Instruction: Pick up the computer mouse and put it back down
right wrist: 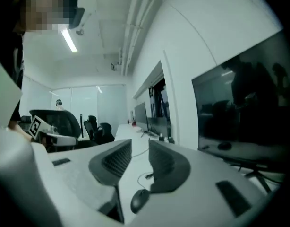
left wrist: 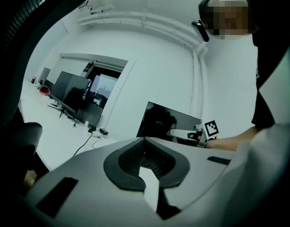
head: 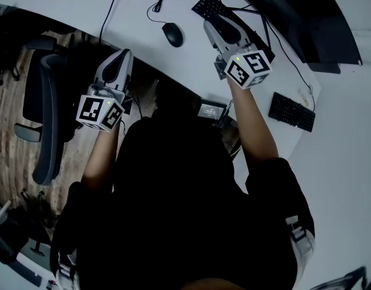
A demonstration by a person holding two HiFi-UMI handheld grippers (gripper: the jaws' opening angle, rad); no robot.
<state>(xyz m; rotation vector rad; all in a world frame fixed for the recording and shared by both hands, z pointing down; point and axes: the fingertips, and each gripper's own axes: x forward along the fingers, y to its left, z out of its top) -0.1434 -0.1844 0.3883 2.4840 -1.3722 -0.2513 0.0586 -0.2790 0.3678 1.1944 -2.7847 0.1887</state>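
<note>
Mouse [head: 173, 34] is sitting loose on the desk [head: 134, 23], right gripper [right wrist: 140, 162] is hovering over it with jaws partly apart and empty, and left gripper [left wrist: 146, 157] is idling closed, so I'm guessing the pickup is either pending or finished.

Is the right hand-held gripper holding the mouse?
No, the mouse lies on the white desk, apart from the right hand-held gripper, whose jaws stand open and empty.

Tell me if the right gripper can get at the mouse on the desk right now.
Probably yes. The right gripper has its jaws apart and empty, and the mouse lies just below them on the bare desk. Nothing stands between the two, so a short drop should reach it.
</note>
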